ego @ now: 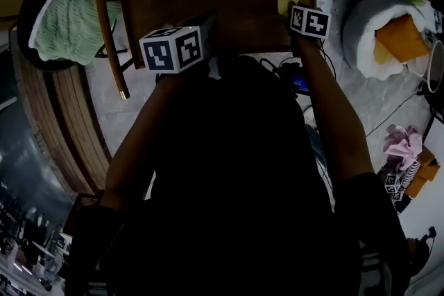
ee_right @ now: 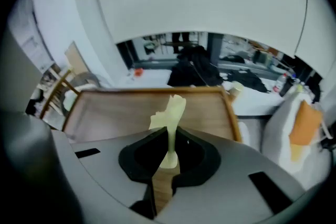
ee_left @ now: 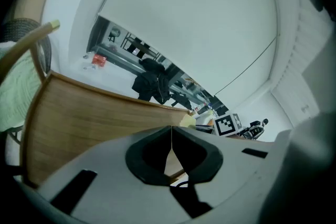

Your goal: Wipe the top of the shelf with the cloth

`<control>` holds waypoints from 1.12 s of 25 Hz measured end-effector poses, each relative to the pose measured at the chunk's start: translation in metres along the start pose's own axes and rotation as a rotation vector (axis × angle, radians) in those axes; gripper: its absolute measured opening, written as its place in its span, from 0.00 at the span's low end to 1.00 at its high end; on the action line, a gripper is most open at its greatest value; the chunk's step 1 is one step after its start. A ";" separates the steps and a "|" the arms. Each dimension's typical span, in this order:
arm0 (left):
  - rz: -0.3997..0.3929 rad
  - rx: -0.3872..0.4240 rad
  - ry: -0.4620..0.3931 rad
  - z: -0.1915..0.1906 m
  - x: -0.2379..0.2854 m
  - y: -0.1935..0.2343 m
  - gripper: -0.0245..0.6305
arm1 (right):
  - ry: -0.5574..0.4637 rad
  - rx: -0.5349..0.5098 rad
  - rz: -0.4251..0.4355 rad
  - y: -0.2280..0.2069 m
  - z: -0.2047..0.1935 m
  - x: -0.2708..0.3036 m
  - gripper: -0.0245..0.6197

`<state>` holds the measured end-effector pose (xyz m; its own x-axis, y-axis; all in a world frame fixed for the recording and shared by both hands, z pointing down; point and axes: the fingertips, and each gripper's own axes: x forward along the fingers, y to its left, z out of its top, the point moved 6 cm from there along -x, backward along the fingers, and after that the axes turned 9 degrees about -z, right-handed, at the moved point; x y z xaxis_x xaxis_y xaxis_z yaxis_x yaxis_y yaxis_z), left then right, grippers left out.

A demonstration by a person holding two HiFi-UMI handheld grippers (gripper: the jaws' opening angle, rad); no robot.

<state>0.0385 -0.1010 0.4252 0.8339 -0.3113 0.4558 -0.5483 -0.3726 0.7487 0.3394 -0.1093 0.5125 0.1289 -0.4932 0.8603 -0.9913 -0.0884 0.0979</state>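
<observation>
**Cloth pinched in your right gripper, over the shelf's right side**

Your right gripper (ee_right: 169, 141) had its jaws closed on the yellow cloth (ee_right: 171, 112). They gripped it near one end, so a crumpled flap stood free beyond the tips. The head view put the cloth over the right part of the shelf top (ego: 229, 3), towards the far edge. No view showed whether it was touching the wood.

Your left gripper (ee_left: 171, 140) had its jaws pressed together with nothing between them, and it was held over the near left part of the same surface.

The cloth looked thin, light and limp. It would probably fold under the jaws rather than spread, so a hold nearer its middle, with more fabric trailing flat, would likely wipe better. It seemed unlikely to slip or tear.

The shelf top was smooth brown wood with a paler strip along its edges, and it was bare apart from the cloth.

To the left stood a chair with a green cushion (ego: 66, 24). To the right lay a white sack with something orange in it (ego: 388, 31). Cables (ego: 288, 69) lay on the grey floor by the shelf, and a dark garment (ee_right: 197, 73) was heaped on a white surface beyond it.
</observation>
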 end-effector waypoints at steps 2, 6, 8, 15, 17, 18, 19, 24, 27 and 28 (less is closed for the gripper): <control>0.013 -0.011 -0.035 0.007 -0.027 0.008 0.06 | -0.098 -0.016 0.161 0.055 0.024 -0.016 0.11; 0.064 -0.036 -0.089 0.016 -0.090 0.031 0.06 | -0.146 -0.056 0.412 0.177 0.044 -0.046 0.11; 0.070 -0.065 -0.107 0.020 -0.122 0.044 0.06 | -0.124 -0.072 0.532 0.245 0.044 -0.055 0.11; 0.145 -0.117 -0.119 -0.004 -0.212 0.089 0.06 | 0.091 -0.241 0.737 0.436 -0.013 -0.033 0.11; 0.156 -0.134 -0.112 -0.015 -0.224 0.099 0.06 | 0.128 -0.288 0.721 0.459 -0.026 -0.026 0.11; 0.164 -0.137 -0.106 -0.020 -0.228 0.104 0.06 | 0.140 -0.316 0.709 0.468 -0.032 -0.022 0.11; 0.172 -0.144 -0.101 -0.024 -0.232 0.110 0.06 | 0.149 -0.346 0.693 0.475 -0.038 -0.019 0.11; 0.213 -0.187 -0.091 -0.036 -0.241 0.137 0.06 | 0.148 -0.415 0.642 0.488 -0.055 -0.005 0.11; 0.210 -0.195 -0.092 -0.035 -0.236 0.141 0.06 | 0.135 -0.445 0.634 0.488 -0.053 -0.008 0.11; 0.206 -0.196 -0.092 -0.034 -0.232 0.139 0.06 | 0.143 -0.449 0.631 0.485 -0.055 -0.009 0.11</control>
<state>-0.2294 -0.0506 0.4398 0.6921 -0.4444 0.5688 -0.6752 -0.1200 0.7278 -0.1445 -0.1004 0.5800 -0.4369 -0.2145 0.8736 -0.7962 0.5441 -0.2646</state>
